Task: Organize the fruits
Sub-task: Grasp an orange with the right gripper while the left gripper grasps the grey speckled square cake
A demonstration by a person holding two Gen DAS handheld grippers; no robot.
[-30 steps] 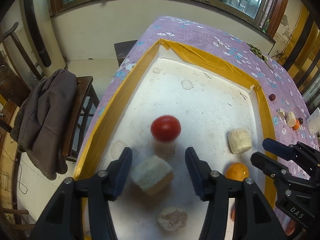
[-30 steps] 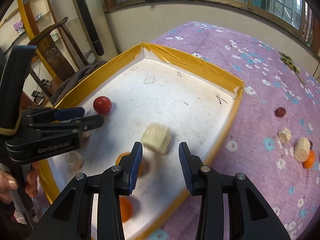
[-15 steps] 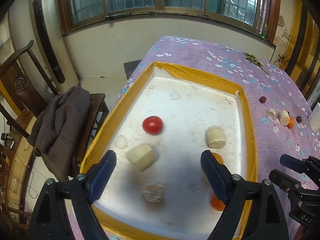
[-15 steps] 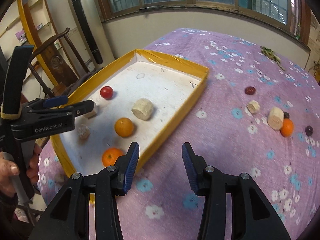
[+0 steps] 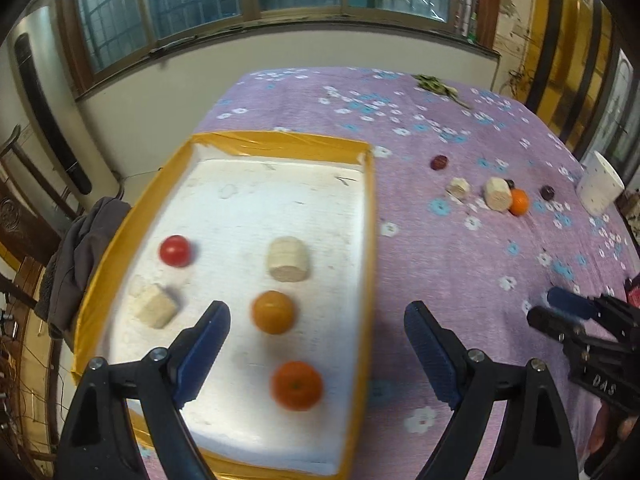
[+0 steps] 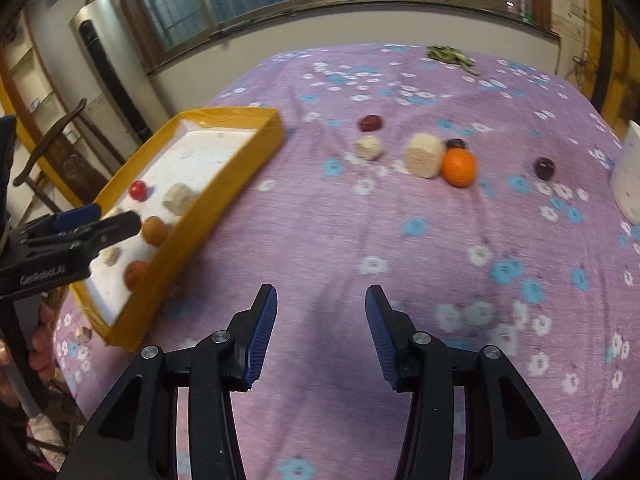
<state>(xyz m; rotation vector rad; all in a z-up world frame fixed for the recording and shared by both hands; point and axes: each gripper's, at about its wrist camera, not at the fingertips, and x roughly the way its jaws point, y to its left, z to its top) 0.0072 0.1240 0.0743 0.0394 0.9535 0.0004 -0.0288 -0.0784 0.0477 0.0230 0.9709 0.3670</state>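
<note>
Over the purple floral cloth [image 6: 400, 240], left gripper [image 5: 316, 344] jaws are opening wide, right gripper [image 6: 320, 332] jaws parted, both empty.

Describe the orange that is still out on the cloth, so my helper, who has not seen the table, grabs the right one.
Start at the yellow-edged tray on the purple flowered cloth, then look away from it across the bare cloth to a small cluster of pieces. The orange sits there against a pale cut cylinder, with a small dark fruit just behind. It is the only bright orange ball outside the tray.
</note>
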